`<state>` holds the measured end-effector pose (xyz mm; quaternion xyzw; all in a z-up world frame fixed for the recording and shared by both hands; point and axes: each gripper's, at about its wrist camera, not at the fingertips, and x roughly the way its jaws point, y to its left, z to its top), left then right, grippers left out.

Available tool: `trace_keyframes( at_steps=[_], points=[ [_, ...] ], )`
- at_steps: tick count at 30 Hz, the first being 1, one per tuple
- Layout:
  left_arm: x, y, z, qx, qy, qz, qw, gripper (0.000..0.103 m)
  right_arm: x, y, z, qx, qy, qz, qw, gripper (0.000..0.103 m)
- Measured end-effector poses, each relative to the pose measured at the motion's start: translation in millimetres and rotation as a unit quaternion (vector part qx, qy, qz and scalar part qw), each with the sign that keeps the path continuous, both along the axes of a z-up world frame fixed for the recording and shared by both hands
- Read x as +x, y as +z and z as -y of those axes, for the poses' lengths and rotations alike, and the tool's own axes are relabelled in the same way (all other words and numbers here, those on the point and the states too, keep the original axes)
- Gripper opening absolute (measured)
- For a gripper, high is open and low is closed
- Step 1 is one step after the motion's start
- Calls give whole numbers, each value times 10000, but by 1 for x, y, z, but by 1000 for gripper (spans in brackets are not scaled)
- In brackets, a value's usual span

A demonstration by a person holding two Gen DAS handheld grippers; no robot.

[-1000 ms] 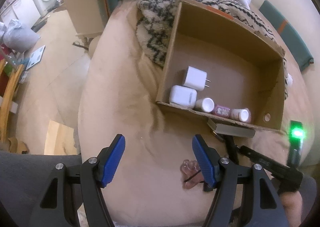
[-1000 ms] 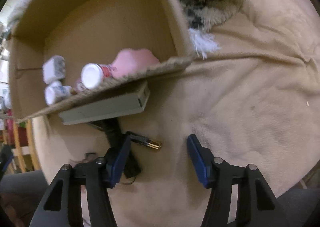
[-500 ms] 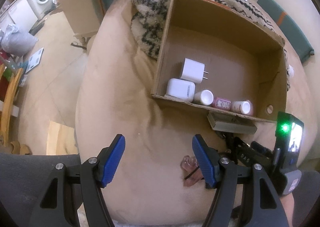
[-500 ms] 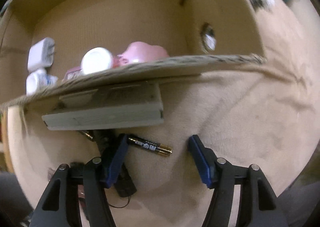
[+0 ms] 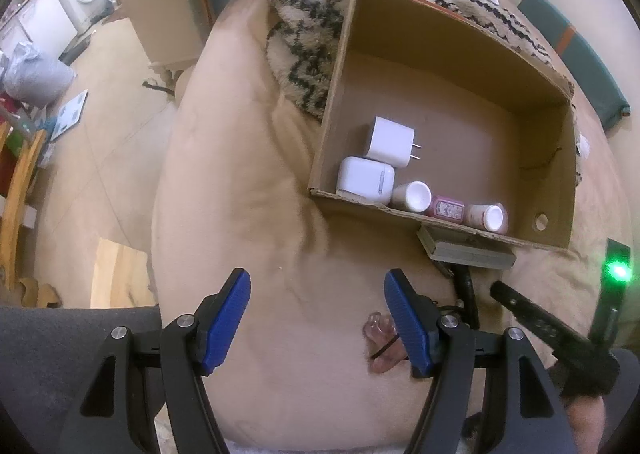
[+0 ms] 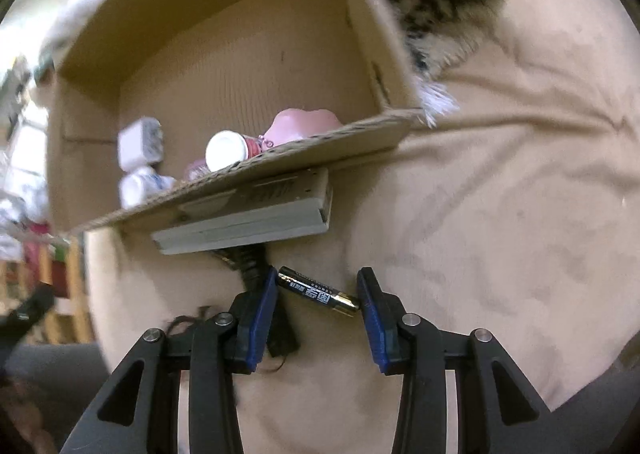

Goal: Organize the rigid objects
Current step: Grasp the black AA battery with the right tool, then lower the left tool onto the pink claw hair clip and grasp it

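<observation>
- The cardboard box [image 5: 440, 34] sat open on the beige blanket [image 5: 248, 214], up at about 1 o'clock from my left gripper [image 5: 318, 318].
- Inside, bunched along the near wall: a white charger plug [image 5: 390, 142], a white earbud case [image 5: 365, 179], a white-capped bottle [image 5: 412, 196], a small pink box [image 5: 446, 210] and another capped bottle [image 5: 486, 217]. From the right wrist I could also see something pink and rounded [image 6: 306, 124] in there, couldn't tell what.
- A grey flat box [image 6: 244, 222] lay tucked right against the outside of the box's near wall, with a black cable-ish thing [image 6: 252, 262] poking out from under it.
- A pinkish clear bit [image 5: 378, 346] lay just behind my left gripper's right finger, at 3 o'clock.
- The battery [image 6: 318, 292] was black with a gold end, lying on the blanket slanted between my right gripper's [image 6: 318, 306] fingers, gold tip at 3 o'clock.
- Right fingers were apart around the battery, not pinching it as far as I could tell. Left fingers were spread wide, holding nothing.
- A black-and-white fuzzy throw [image 5: 304, 34] lay behind the box at 12 o'clock.
</observation>
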<state>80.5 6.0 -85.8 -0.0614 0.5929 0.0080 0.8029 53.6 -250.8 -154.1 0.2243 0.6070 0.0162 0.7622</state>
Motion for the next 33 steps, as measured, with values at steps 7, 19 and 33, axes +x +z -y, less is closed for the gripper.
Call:
trace_keyframes(
  at_steps=[7, 19, 33],
  points=[
    [1, -1, -2, -26, 21, -20, 10000, 67, -5, 27, 14, 947, -70, 268, 9951, 43],
    [0, -34, 16, 57, -336, -611, 9975, 67, 7, 77, 11, 611, 808, 1319, 9861, 43],
    [-14, -91, 35, -1301, 737, -1705, 9739, 67, 17, 68, 17, 1175, 475, 1187, 9848, 43]
  ],
)
